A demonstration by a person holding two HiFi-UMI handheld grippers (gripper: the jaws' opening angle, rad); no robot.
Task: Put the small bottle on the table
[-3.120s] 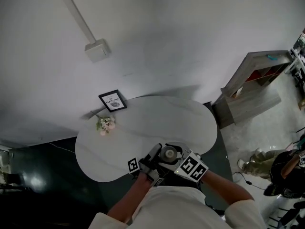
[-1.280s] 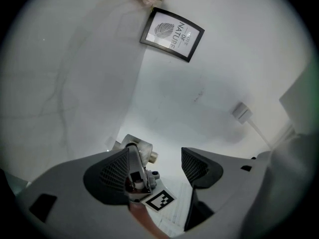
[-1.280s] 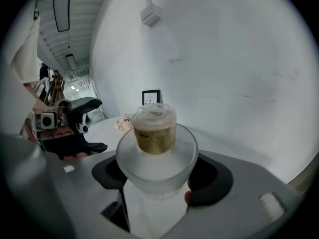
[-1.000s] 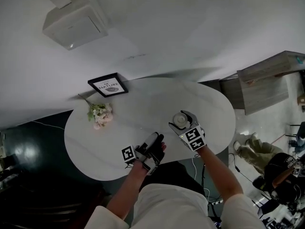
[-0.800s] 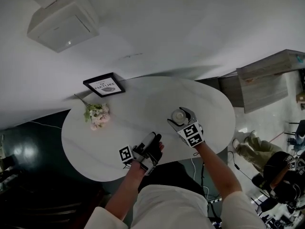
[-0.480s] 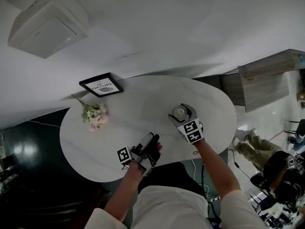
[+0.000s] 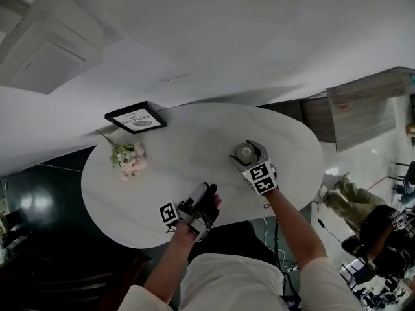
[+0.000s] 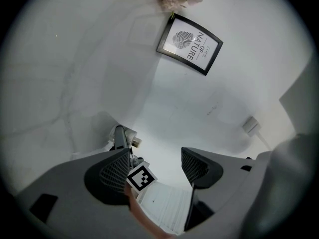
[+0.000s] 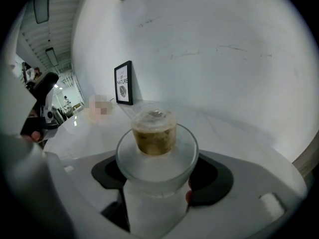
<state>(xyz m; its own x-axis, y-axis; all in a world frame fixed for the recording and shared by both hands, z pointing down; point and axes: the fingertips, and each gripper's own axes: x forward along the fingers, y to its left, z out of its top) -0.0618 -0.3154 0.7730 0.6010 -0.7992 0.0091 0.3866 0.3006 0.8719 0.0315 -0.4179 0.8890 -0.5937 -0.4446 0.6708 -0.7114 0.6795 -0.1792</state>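
Where the bottle is: small frosted white bottle (image 9: 155,156) with a brownish cap, upright over the white oval table (image 7: 194,141).
Right gripper (image 7: 248,155): jaws clamped on the bottle's body.
Left gripper (image 8: 154,164): jaws spread apart, near the table's front edge.

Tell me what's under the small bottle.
Below the bottle, clamped in the right gripper, lies the white table. The jaws cover the bottle's base, so whether it touches the table cannot be seen.
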